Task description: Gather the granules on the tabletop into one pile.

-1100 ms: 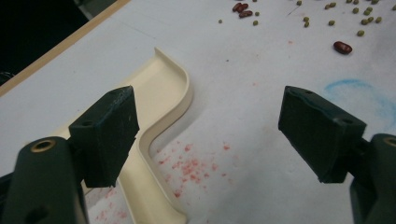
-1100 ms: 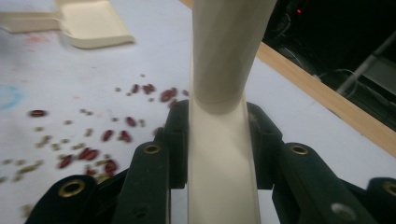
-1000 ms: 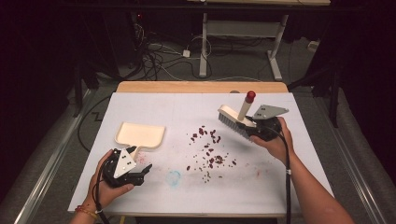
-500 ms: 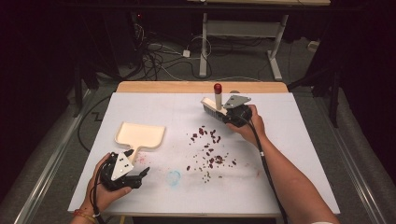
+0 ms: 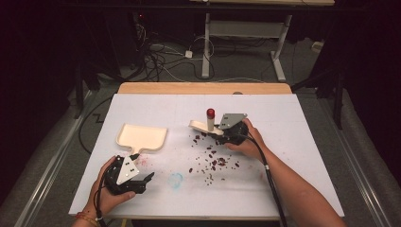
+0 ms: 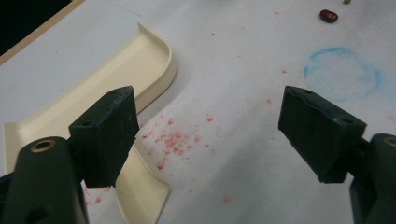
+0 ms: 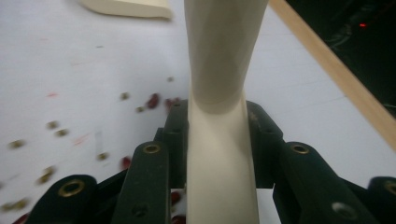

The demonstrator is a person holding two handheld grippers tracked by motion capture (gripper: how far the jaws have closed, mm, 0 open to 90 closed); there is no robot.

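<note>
Just beyond the scattered beans on the worktop, the right tongs are clamped on the brush handle; it looks light and stiff, best gripped mid-handle. Left of the beans, the left tongs stand apart near the dustpan.

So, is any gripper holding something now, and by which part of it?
The right gripper is shut on the brush, gripping its cream handle. The left gripper is open and holds nothing; it sits beside the dustpan.
</note>
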